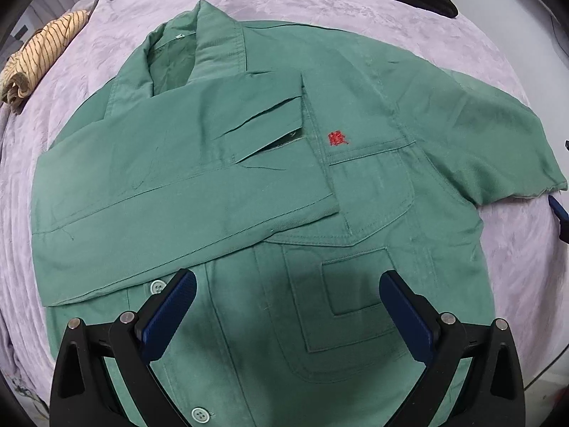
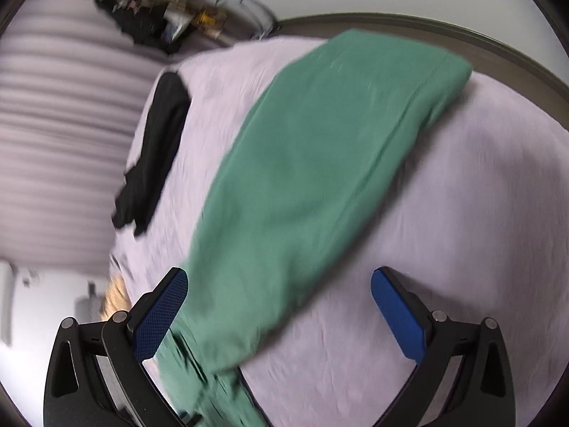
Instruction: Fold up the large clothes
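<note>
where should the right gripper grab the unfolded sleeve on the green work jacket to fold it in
Grip the cuff end of the outstretched sleeve of the green cotton work jacket, coming in from its outer side. It lies flat and free on the lilac bedspread, and the other sleeve already lies folded across the chest.

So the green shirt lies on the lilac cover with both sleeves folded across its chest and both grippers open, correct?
Not quite: only one sleeve of the shirt is folded across the chest. The other sleeve lies spread out to the side on the lilac cover, as the left wrist view shows. The left gripper and right gripper are open.
</note>
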Tool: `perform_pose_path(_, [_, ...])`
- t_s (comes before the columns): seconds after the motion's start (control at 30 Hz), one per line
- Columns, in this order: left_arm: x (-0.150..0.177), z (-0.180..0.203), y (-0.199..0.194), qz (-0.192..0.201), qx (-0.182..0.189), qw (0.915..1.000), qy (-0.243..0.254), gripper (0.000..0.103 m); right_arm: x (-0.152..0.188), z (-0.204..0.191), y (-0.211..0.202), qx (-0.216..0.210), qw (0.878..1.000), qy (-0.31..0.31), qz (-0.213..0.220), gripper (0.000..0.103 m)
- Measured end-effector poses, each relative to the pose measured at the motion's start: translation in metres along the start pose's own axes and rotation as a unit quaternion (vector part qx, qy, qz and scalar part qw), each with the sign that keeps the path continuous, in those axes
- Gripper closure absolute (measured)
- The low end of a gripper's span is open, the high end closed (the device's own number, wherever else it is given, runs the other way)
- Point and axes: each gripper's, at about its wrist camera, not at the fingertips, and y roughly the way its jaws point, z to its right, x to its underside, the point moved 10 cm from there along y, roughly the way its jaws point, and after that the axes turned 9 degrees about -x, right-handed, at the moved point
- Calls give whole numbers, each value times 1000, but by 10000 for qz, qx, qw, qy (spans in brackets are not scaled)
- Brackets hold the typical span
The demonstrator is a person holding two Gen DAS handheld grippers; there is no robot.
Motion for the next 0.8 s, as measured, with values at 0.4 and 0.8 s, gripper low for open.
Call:
perform_pose_path(0.4, [-24,-13,2,145,99,9996,-211,0,-56,20,8,-922,9776,1717,788,97])
perform_pose_path(0.8, [-24,-112,0,478,-138,9960,-748,0,44,-204,53,-2114,9674,-1214,-680,97])
